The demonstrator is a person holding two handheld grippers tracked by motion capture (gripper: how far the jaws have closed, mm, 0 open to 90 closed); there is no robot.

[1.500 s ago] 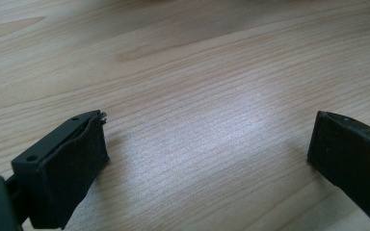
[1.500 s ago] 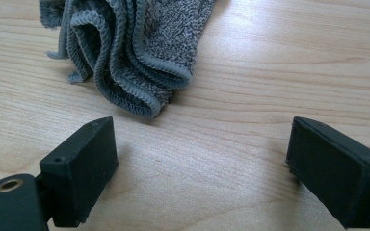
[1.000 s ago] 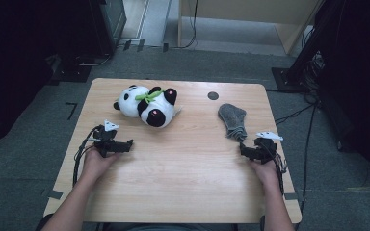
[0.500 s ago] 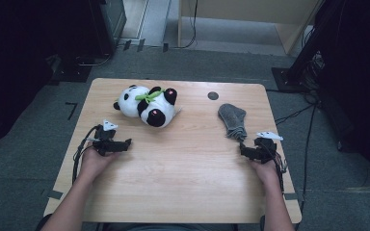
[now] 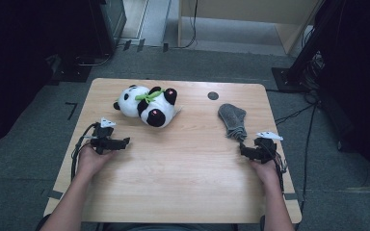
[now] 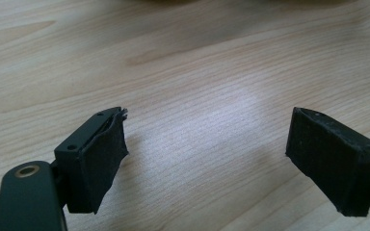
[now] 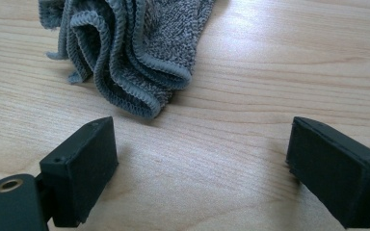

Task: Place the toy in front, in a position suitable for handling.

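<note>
Wooden table, grey cloth, panda

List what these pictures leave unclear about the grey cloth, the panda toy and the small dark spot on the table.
- Grey cloth: right gripper view, far end cut off by the top edge; folds hide its inner layers.
- Panda toy: high view, underside hidden by its own body; the pink marks are too small to identify.
- Dark round spot: high view, too small to tell hole from sticker.

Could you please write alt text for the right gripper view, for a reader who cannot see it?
The right gripper rests low over a light wooden table, its two black jaws wide apart with nothing between them. Just beyond its tips lies a crumpled grey cloth with stitched edges.
</note>
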